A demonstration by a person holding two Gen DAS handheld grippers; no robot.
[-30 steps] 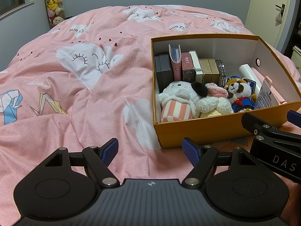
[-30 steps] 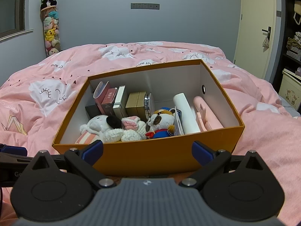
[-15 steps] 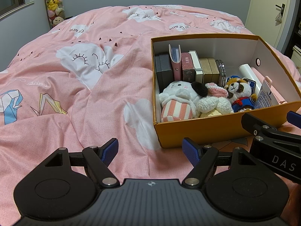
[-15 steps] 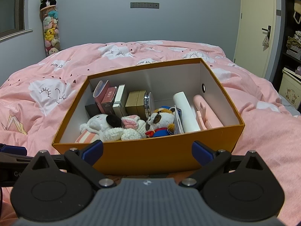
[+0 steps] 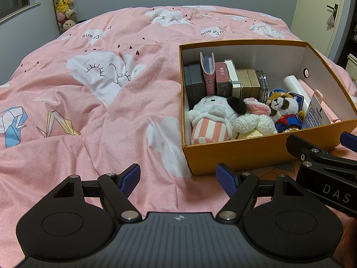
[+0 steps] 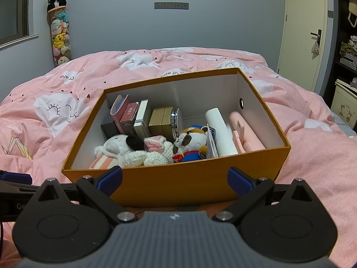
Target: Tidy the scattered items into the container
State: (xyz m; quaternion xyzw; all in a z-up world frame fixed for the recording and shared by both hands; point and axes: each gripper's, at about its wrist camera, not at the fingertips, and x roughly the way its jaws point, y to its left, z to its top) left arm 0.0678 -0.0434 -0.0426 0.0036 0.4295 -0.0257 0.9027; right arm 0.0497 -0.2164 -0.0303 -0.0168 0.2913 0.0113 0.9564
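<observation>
An orange cardboard box point(image 5: 243, 154) point(image 6: 178, 185) sits on the pink bedspread. It holds small upright boxes point(image 5: 221, 82), a white plush point(image 5: 212, 116), a crocheted bunny point(image 6: 154, 151), a raccoon plush point(image 5: 283, 109) point(image 6: 189, 143), a white tube point(image 6: 219, 131) and a pink case point(image 6: 245, 134). My left gripper point(image 5: 178, 178) is open and empty, low over the bedspread left of the box's front corner. My right gripper point(image 6: 175, 178) is open and empty, just in front of the box's front wall; it also shows in the left wrist view point(image 5: 323, 156).
The pink bedspread point(image 5: 100, 111) spreads wide to the left and behind the box. A tall tube of plush toys point(image 6: 59, 33) stands by the far wall. A door point(image 6: 308, 33) and shelves point(image 6: 348, 44) are at the right.
The right wrist view has shifted very slightly; the box sits a touch higher in it. Both grippers stay open and nothing else has moved.
</observation>
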